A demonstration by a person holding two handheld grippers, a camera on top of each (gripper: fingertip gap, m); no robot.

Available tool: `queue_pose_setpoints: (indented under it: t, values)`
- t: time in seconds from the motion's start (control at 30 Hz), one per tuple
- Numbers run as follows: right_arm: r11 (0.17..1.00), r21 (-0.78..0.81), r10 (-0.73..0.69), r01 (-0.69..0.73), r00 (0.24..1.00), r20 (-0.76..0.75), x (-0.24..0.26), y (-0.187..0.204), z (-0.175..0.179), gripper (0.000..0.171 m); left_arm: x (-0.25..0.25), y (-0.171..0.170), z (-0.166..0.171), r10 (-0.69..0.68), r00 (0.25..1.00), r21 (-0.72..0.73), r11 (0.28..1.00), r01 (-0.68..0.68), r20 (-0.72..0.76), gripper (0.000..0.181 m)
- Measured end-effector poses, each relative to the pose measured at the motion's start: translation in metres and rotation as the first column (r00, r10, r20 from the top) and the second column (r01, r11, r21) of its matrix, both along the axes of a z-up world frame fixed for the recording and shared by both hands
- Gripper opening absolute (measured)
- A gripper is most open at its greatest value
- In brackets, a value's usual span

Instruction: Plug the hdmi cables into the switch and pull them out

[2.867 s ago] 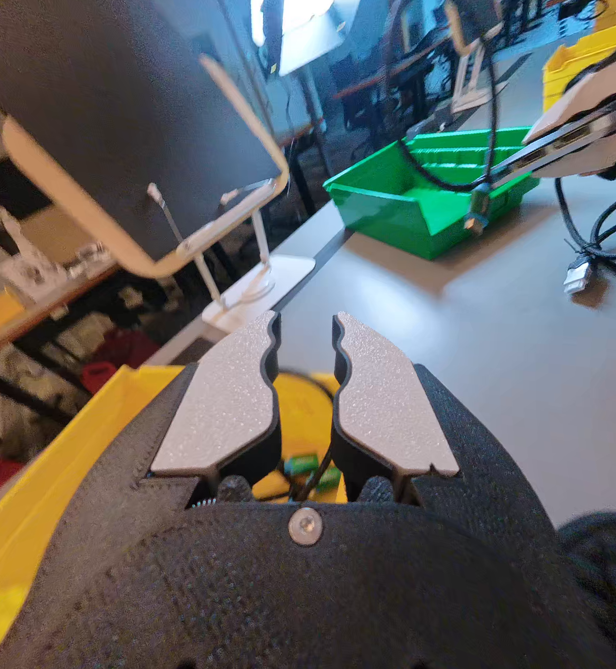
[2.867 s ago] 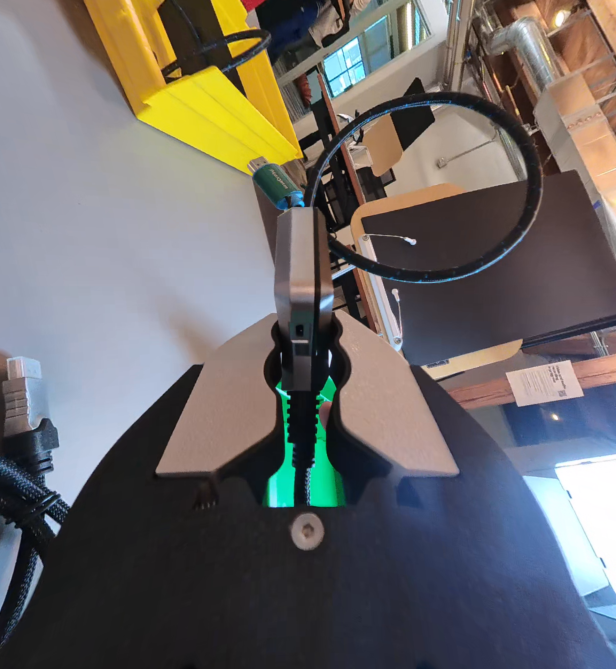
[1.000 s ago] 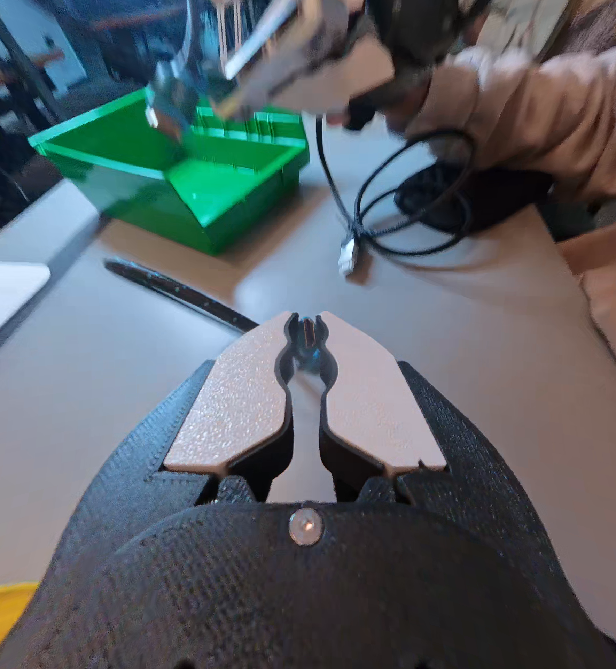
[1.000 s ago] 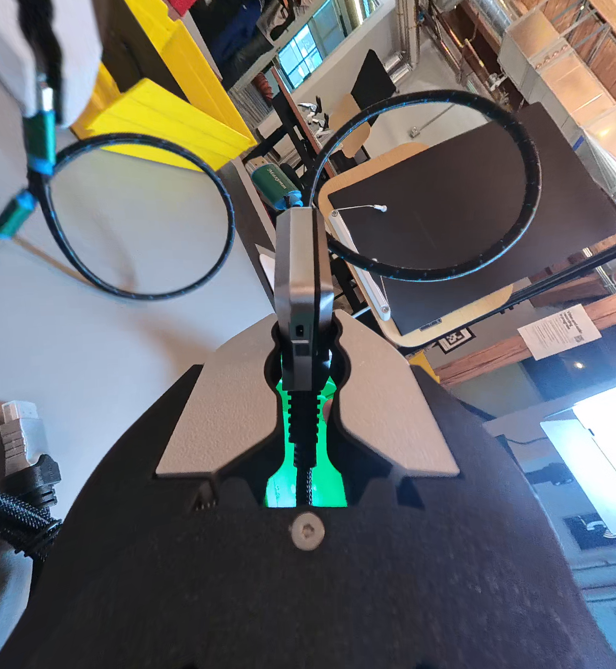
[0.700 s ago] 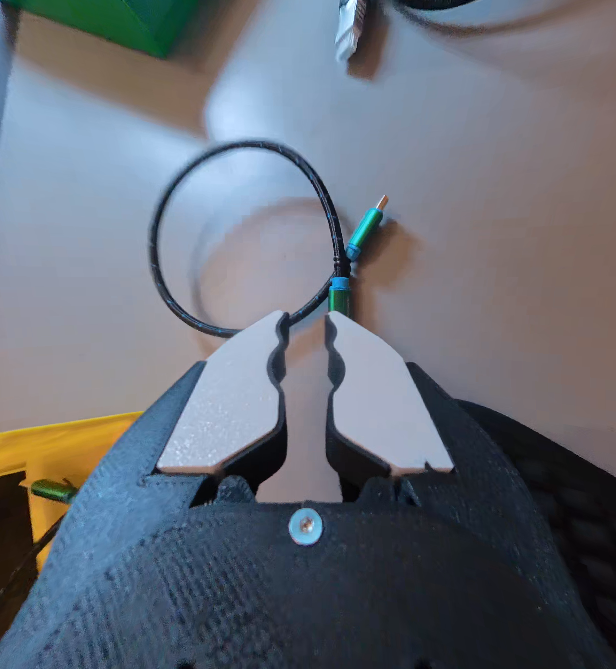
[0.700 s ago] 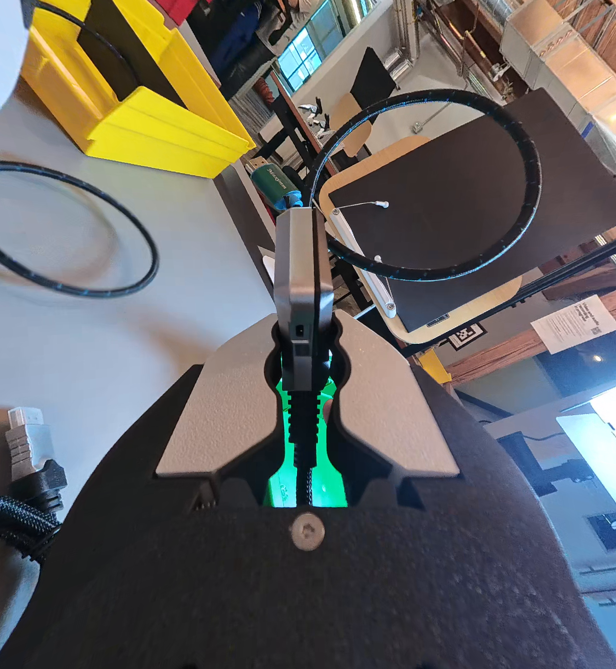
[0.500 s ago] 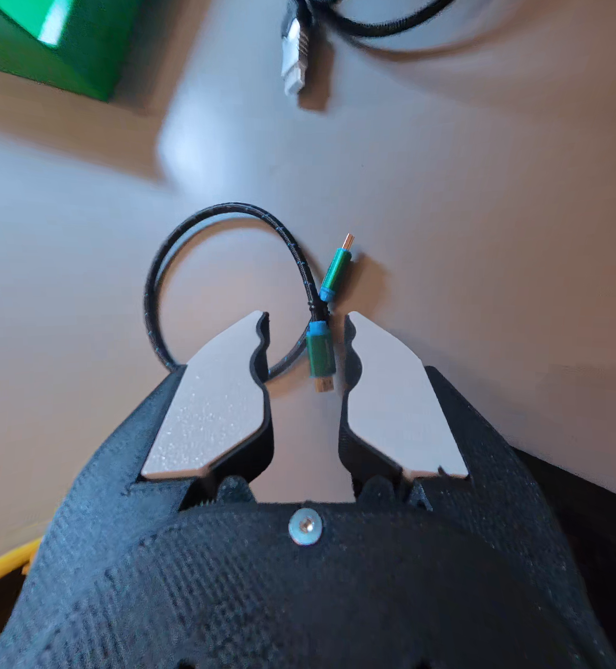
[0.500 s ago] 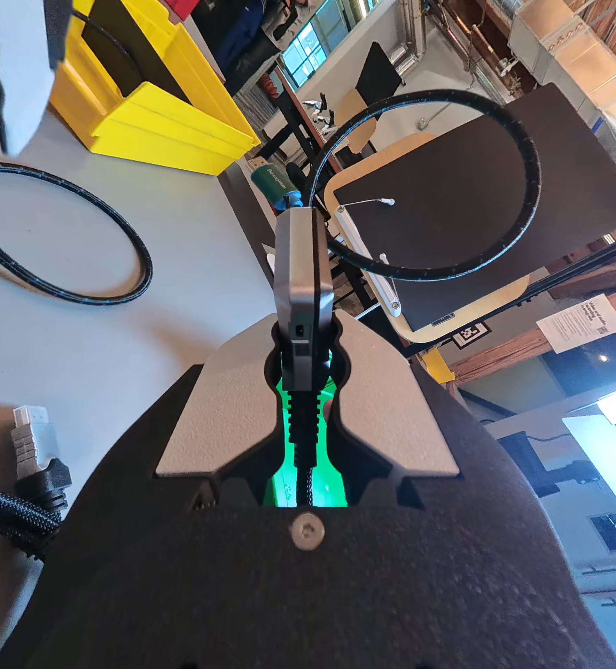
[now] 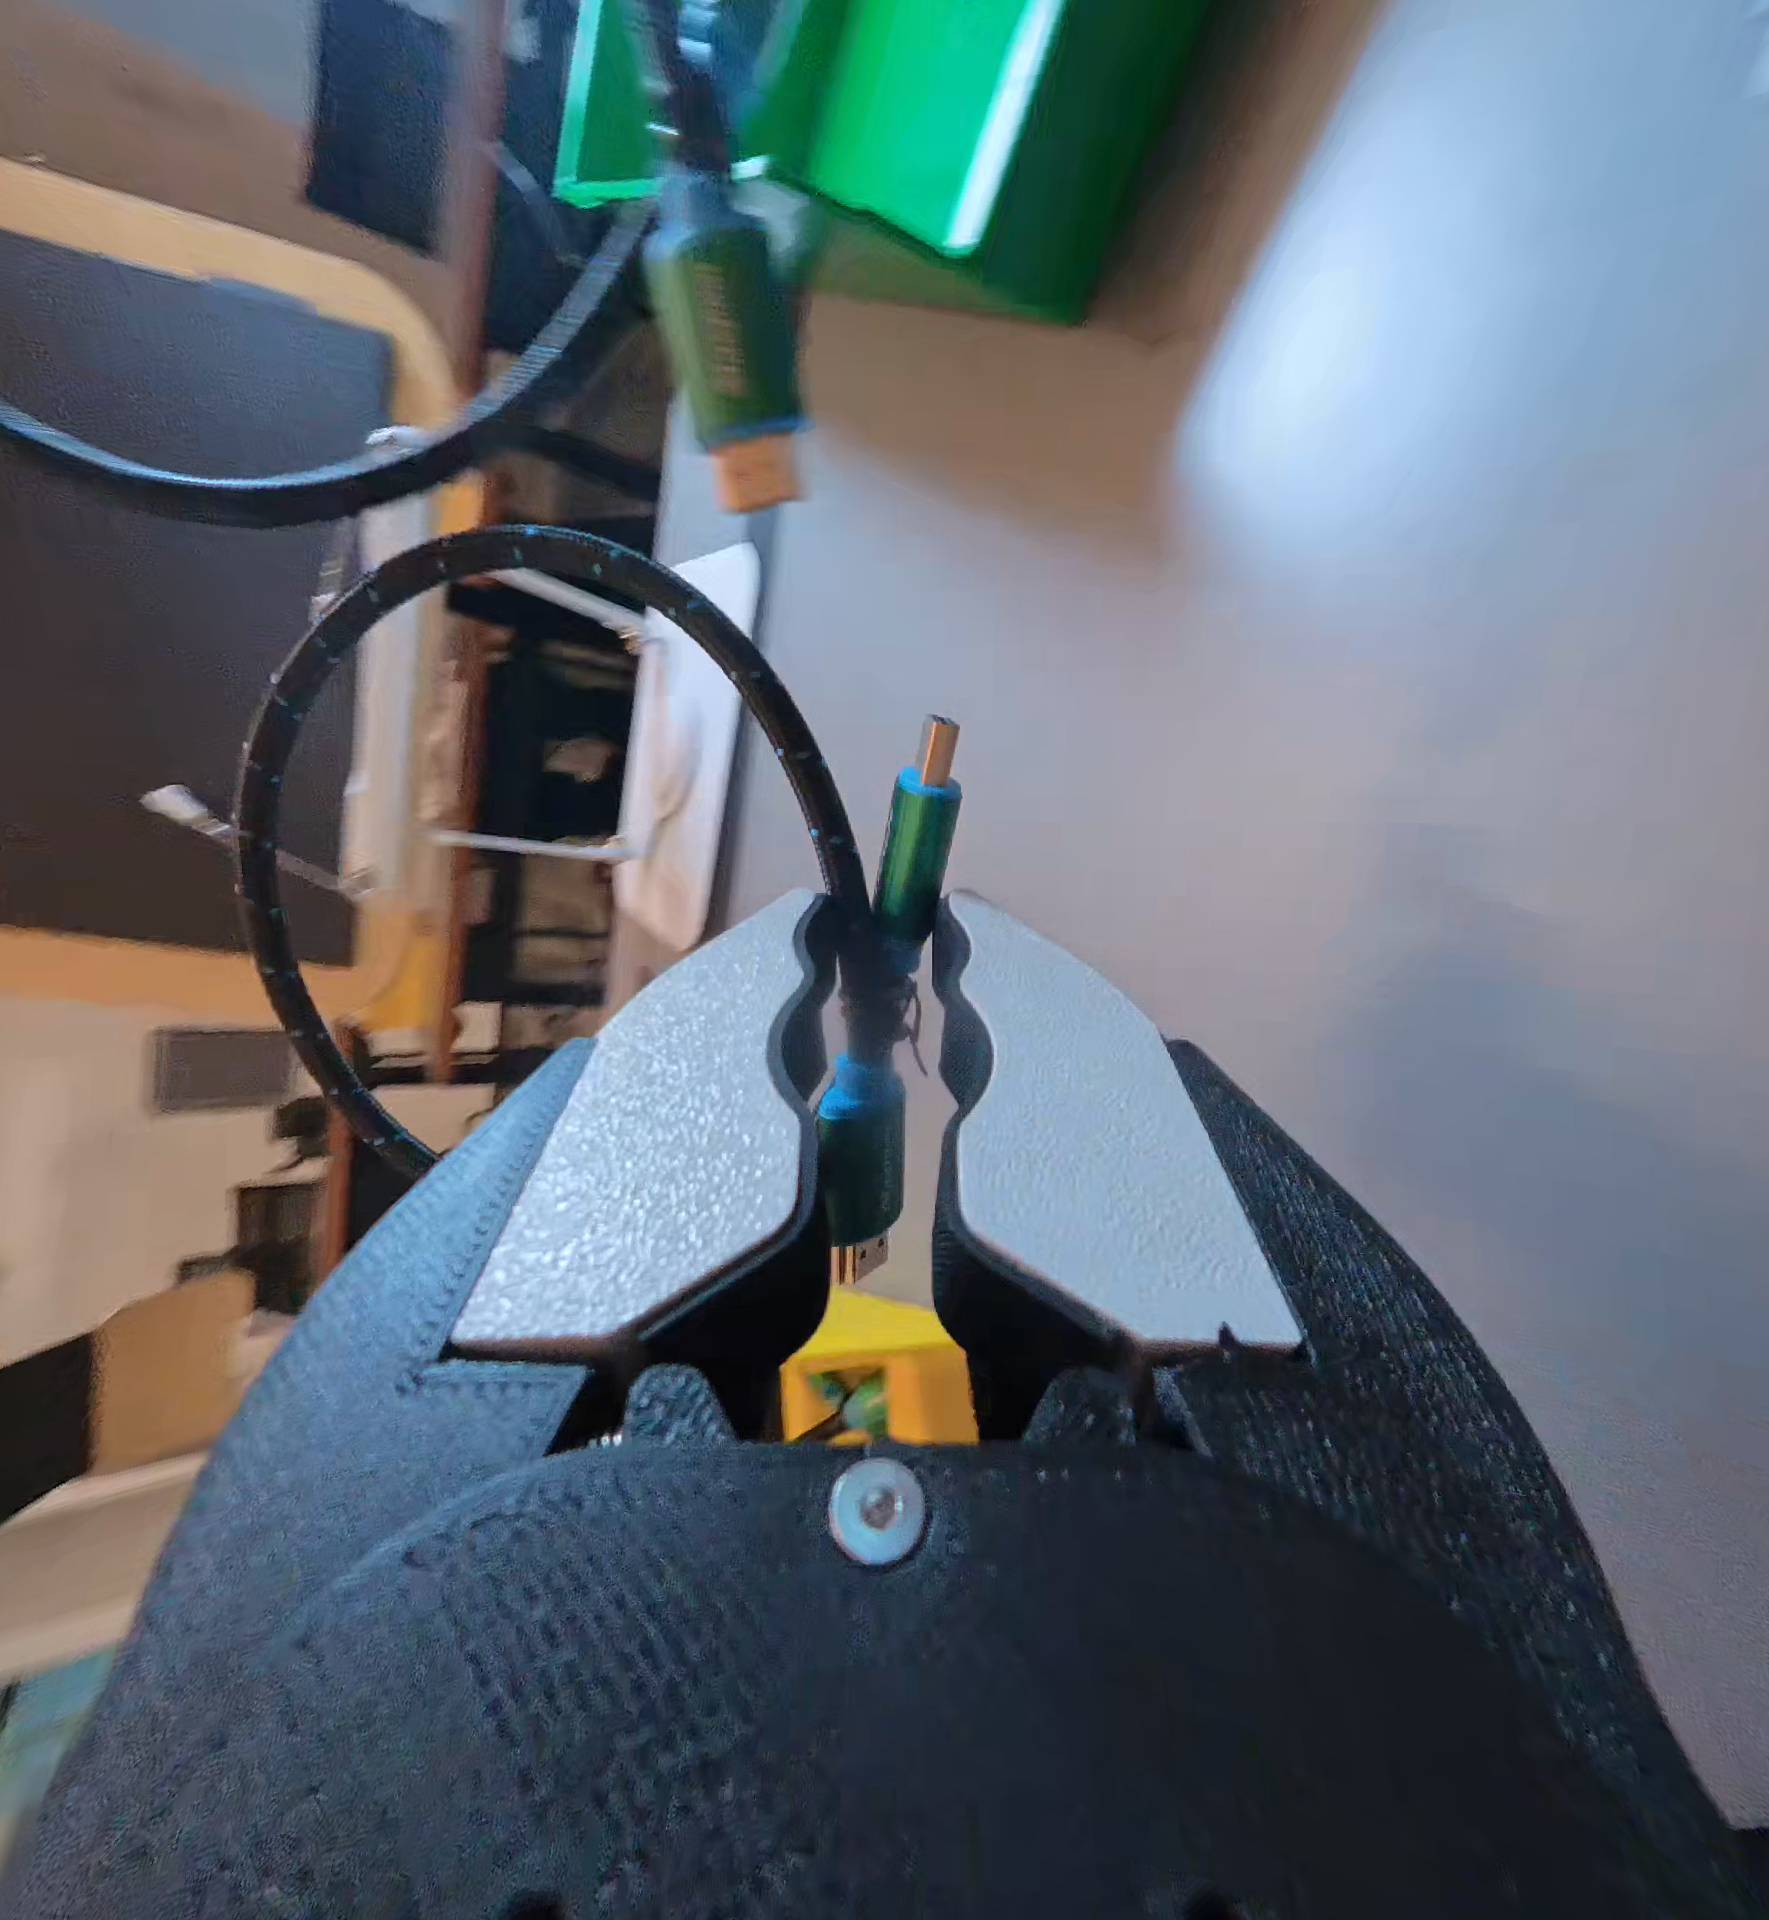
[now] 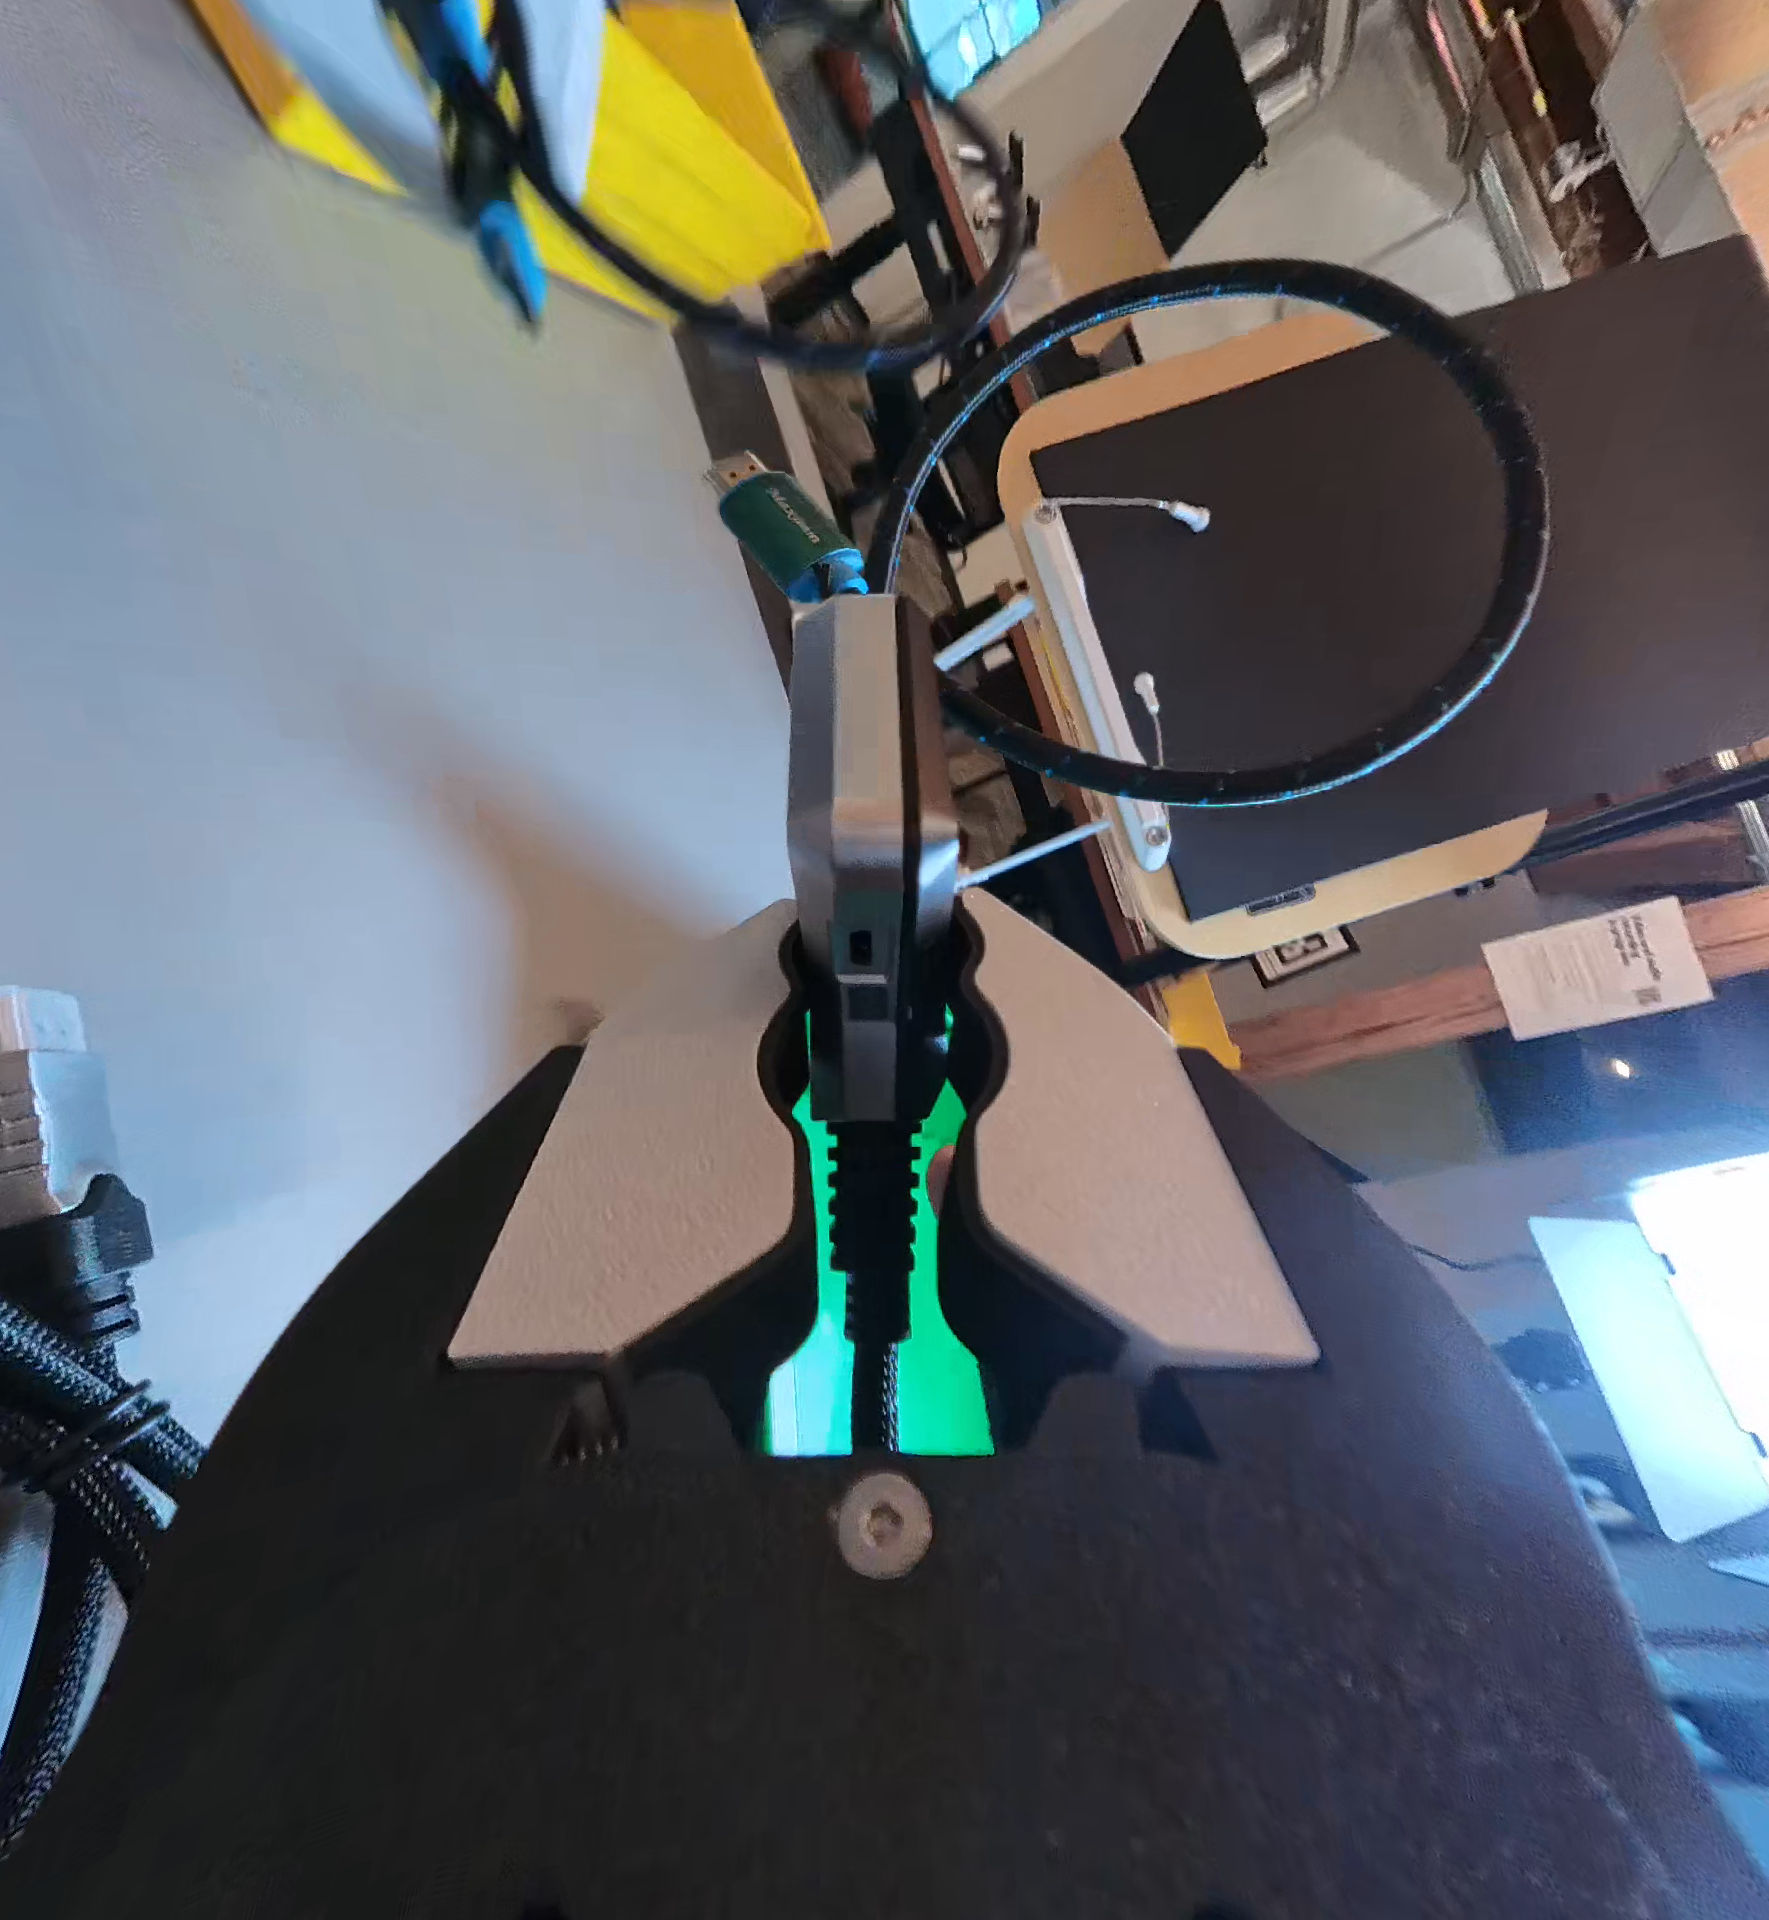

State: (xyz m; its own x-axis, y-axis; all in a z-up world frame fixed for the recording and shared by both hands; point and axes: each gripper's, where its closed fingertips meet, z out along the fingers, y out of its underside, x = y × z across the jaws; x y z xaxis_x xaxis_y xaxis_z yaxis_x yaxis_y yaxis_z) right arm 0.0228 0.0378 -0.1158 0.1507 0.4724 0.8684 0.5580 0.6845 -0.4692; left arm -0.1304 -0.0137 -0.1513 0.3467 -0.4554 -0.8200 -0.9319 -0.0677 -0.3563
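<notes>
Aloft, left claw (image 9: pixel 875 920) clamped on looped cable (image 9: pixel 267 831), right claw (image 10: pixel 875 935) gripping switch (image 10: pixel 859 748).

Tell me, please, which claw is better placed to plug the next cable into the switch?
The left claw: it grips the short green-plugged HDMI cable, gold tip pointing forward. The right claw is occupied holding the switch.
</notes>
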Motion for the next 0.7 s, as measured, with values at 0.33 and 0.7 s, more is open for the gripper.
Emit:
queue_pose_setpoints:
  t: [0.33, 0.7]
  values:
    - [0.997, 0.062, 0.041, -0.049, 0.991, 0.128, -0.030, -0.020, -0.029, 0.022, 0.034, -0.003, 0.011, -0.028, 0.992, 0.179, 0.983, 0.051, -0.125, 0.019]
    - [0.983, 0.124, 0.136, -0.138, 0.990, 0.023, -0.042, -0.046, -0.015, 0.022, 0.067, -0.018, 0.023, -0.056, 0.994, 0.235, 0.969, 0.077, -0.095, 0.019]
